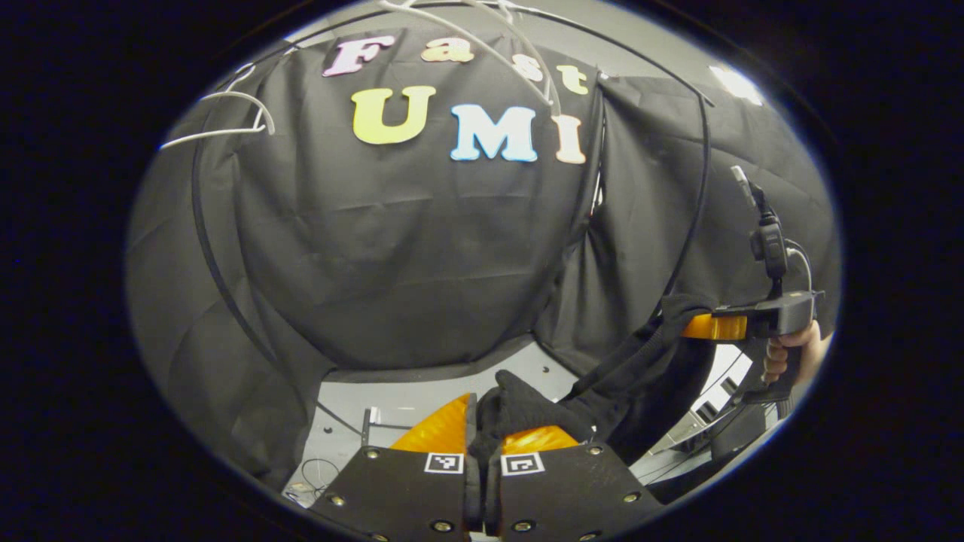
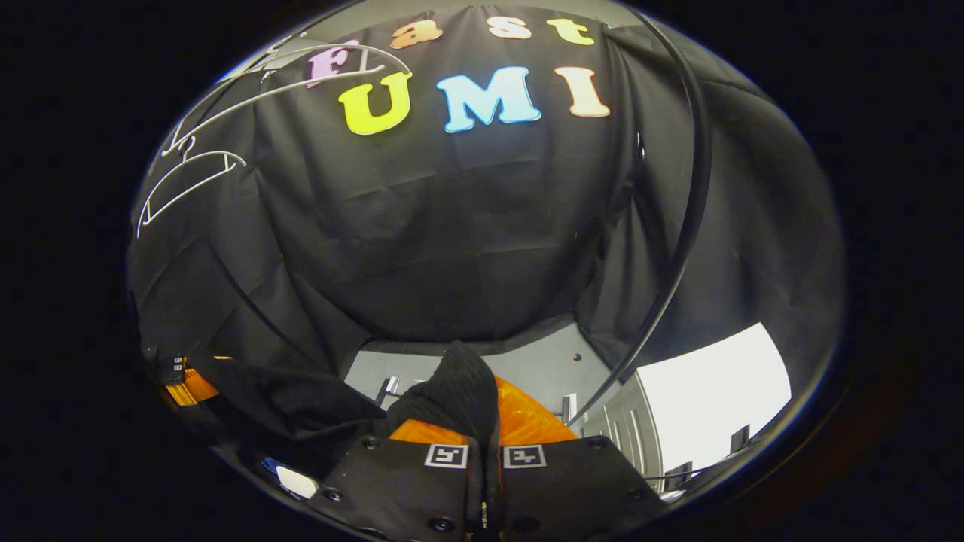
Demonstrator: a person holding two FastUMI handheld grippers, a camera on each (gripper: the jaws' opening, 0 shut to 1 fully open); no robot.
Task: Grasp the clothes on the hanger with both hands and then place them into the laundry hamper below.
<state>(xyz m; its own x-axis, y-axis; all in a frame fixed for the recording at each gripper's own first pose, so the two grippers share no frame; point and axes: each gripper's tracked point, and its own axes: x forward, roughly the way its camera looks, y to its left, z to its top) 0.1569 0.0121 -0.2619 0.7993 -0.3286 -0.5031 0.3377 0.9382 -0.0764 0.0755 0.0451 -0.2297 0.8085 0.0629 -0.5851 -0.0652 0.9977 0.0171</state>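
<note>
A dark garment (image 1: pixel 640 361) stretches in the air between both grippers, below the white hangers (image 1: pixel 226 120). The left gripper (image 1: pixel 482 429) is clamped on one bunched end of it; the right gripper (image 2: pixel 486 421) pinches the other end, a hand (image 1: pixel 791 354) holding it

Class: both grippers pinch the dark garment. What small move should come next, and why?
Probably lower both grippers together. The left gripper and right gripper each clamp the dark garment, stretched between them, well below the bare white hangers.
</note>
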